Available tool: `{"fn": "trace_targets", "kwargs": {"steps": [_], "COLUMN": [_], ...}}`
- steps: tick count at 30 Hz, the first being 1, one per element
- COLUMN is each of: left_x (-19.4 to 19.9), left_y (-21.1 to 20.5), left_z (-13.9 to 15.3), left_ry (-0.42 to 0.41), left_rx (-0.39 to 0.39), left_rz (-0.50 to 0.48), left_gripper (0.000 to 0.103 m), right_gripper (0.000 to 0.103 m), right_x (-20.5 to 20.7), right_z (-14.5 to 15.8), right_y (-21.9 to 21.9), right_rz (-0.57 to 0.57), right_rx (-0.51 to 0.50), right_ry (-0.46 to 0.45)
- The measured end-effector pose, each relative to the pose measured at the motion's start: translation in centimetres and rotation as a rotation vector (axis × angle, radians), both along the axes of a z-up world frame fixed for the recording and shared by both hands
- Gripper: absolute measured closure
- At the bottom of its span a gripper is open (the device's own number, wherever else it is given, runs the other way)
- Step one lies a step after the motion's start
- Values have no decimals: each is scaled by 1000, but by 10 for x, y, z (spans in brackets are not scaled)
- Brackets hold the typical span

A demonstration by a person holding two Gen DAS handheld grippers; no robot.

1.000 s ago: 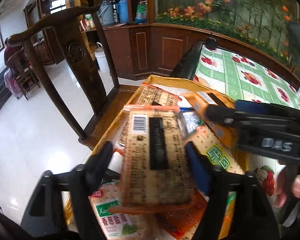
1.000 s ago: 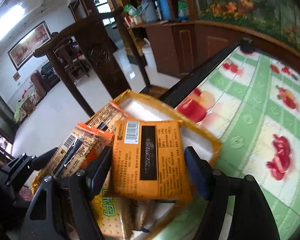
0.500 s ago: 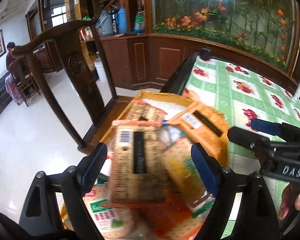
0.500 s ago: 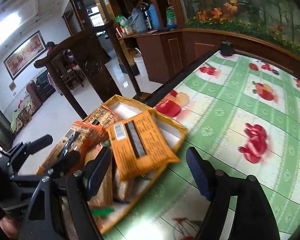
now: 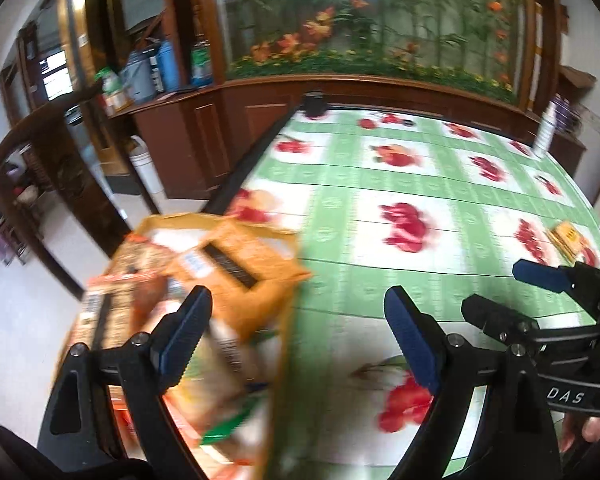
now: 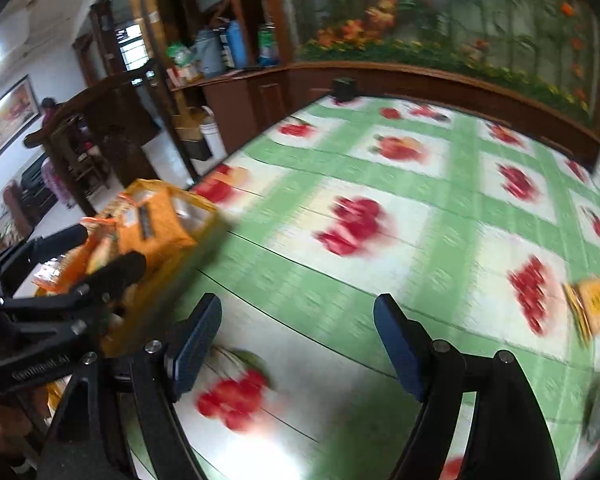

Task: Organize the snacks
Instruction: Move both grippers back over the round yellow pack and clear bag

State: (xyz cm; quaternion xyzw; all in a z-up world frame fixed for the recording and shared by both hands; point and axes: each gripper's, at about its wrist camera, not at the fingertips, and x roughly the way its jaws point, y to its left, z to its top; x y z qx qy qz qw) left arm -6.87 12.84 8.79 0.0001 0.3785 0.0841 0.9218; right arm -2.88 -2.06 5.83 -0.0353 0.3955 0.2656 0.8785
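Note:
A yellow box full of snack packets sits at the table's left edge; an orange packet lies on top, with a brown cracker packet beside it. The box also shows in the right wrist view. My left gripper is open and empty, over the box's right rim. My right gripper is open and empty above the tablecloth, right of the box; it also shows in the left wrist view. Another orange snack packet lies on the table at the far right, also seen in the left wrist view.
The table carries a green and white cloth with red fruit prints. A dark wooden chair stands left of the table. A wooden counter with bottles runs behind. A white bottle stands at the far right table edge.
Both grippers let go of their packets, which now lie in the box. Both grippers opened, pulled back and swung right toward the open tablecloth.

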Motion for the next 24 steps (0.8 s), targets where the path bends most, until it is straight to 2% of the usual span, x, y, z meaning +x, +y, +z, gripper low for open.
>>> {"fn": "trace_targets", "kwargs": {"steps": [12, 17, 19, 24], "left_x": [46, 70, 84, 119], "left_y": [-109, -161, -183, -233], "left_z": [-13, -14, -14, -22], "left_ry": [81, 103, 120, 169], "left_rx": [-81, -90, -112, -68], "left_rz": [-205, -305, -374, -518], "left_gripper": [15, 15, 15, 15], "right_gripper": [24, 24, 24, 24], "right_x": [2, -4, -9, -23], "right_z": [-18, -13, -9, -5], "right_y": [-127, -177, -197, -245], "right_rz": [-235, -334, -380, -482], "right_rx": [-30, -22, -38, -23], "right_ry": [54, 47, 25, 23]}}
